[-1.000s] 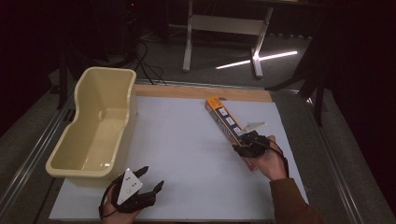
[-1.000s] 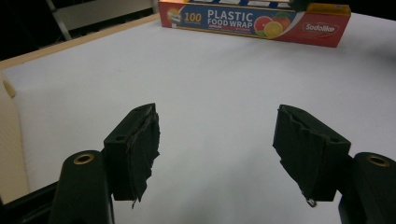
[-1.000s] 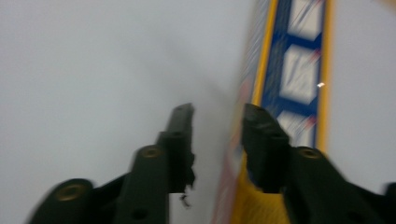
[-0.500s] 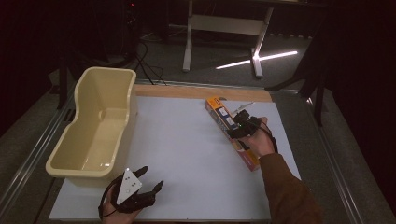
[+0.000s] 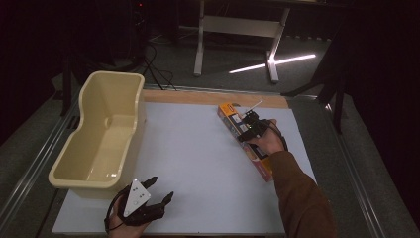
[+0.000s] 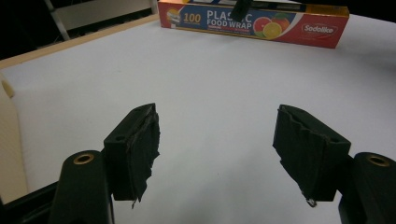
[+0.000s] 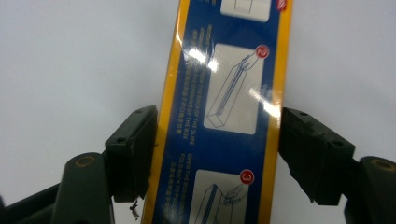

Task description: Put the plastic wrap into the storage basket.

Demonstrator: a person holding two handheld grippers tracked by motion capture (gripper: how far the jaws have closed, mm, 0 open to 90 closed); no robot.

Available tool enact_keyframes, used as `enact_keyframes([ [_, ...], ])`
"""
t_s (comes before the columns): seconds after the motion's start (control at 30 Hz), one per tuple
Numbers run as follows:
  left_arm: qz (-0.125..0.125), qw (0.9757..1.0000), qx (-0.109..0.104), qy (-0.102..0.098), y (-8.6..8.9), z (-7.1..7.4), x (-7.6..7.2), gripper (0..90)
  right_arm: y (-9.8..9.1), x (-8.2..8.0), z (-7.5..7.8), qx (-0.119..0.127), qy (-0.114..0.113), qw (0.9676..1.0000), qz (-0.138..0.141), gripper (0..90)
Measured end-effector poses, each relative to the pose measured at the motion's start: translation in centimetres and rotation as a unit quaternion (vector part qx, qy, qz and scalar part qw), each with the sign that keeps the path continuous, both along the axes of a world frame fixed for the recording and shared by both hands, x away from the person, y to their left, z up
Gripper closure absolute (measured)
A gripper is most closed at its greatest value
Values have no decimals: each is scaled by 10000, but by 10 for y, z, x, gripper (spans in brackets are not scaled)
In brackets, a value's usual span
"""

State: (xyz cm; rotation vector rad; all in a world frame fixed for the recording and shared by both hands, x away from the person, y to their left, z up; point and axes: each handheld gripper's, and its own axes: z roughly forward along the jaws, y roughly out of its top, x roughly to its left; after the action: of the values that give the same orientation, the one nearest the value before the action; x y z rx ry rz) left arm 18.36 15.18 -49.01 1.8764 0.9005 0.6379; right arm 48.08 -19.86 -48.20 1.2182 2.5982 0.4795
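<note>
The left tongs (image 5: pixel 157 191) are gaping wide and empty beside the cream plastic tub (image 5: pixel 106 131). The right tongs (image 7: pixel 215 154), just opened, are straddling the long orange-and-blue cardboard food-wrap box (image 7: pixel 224 102) lying on the white tabletop (image 5: pixel 198 163); gripping and lifting are remaining.

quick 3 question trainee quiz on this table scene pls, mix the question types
1. True or false: the long orange and blue cardboard food wrap box lies inside the cream plastic tub.
2. Which hand-held gripper straddles the box? A) left hand-held gripper B) right hand-held gripper
3. Fill in: the left hand-held gripper's jaws stand ____, nothing between them.

Key:
1. False; it lies on the white table top, apart from the tub.
2. B; its jaws, just opened, flank the box.
3. Open.
</note>
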Motion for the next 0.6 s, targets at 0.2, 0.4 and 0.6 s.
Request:
enact_keyframes([
  [0.2,11,10000,1,-12,1,0,-1,312,6,9,-3,-150,493,9985,-203,367],
  [0.4,46,10000,-21,-24,2,1,-1,312,11,4,1,-404,679,9958,-472,385],
  [0.6,54,10000,5,-24,1,1,-1,312,13,-25,3,-552,966,9930,-398,385],
])
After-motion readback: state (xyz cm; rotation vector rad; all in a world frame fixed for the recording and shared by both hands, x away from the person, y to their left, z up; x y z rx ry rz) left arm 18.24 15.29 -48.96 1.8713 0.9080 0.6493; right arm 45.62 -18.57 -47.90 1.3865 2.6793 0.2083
